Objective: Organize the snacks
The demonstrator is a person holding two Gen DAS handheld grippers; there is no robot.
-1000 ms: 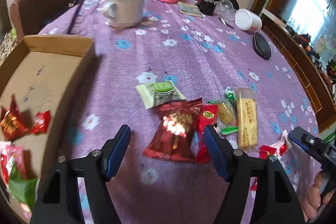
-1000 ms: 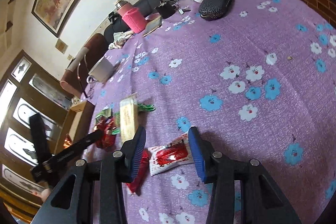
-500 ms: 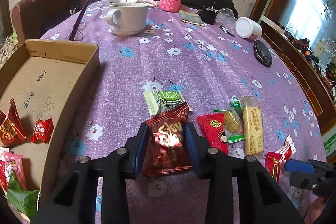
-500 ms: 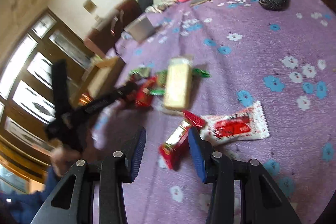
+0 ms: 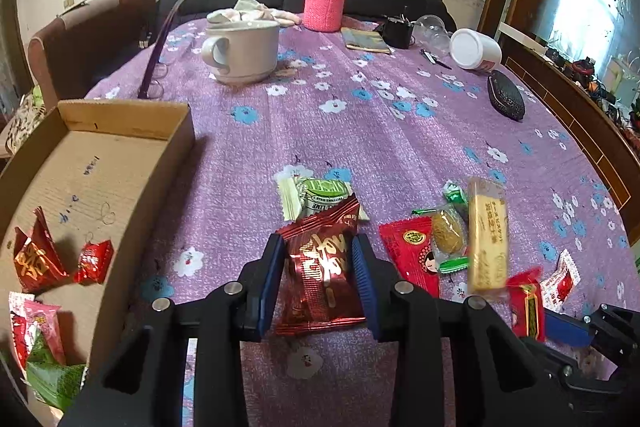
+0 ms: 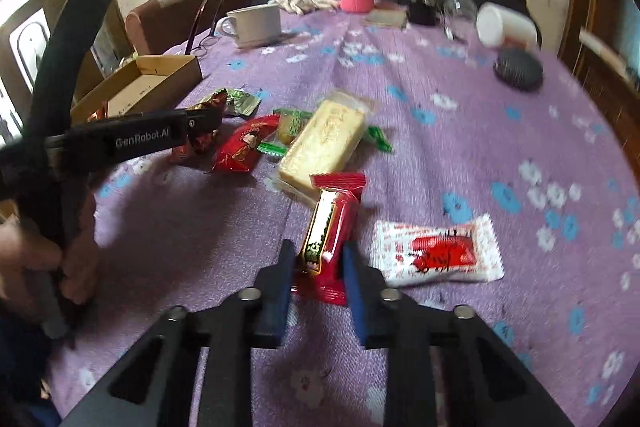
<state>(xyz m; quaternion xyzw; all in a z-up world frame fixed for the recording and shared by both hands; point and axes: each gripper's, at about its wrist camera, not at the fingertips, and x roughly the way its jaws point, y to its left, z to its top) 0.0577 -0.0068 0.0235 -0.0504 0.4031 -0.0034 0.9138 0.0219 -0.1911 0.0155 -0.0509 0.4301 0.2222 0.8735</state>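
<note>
My left gripper (image 5: 318,273) is clamped on the dark red foil snack bag (image 5: 322,275), both pads pressing its sides just above the purple flowered desk (image 5: 360,139), with the open cardboard box (image 5: 100,163) of sorted snacks to its left. My right gripper (image 6: 316,263) is closing its jaws around the small red bar (image 6: 328,231), which sits between the pads, beside the white and red sachet (image 6: 438,253) and just below the yellow wafer pack (image 6: 326,143).

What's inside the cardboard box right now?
In the cardboard box: two red packets, a pink one and a green one at the near end; the far end is bare. The nearest corner is cut off by the frame.
</note>
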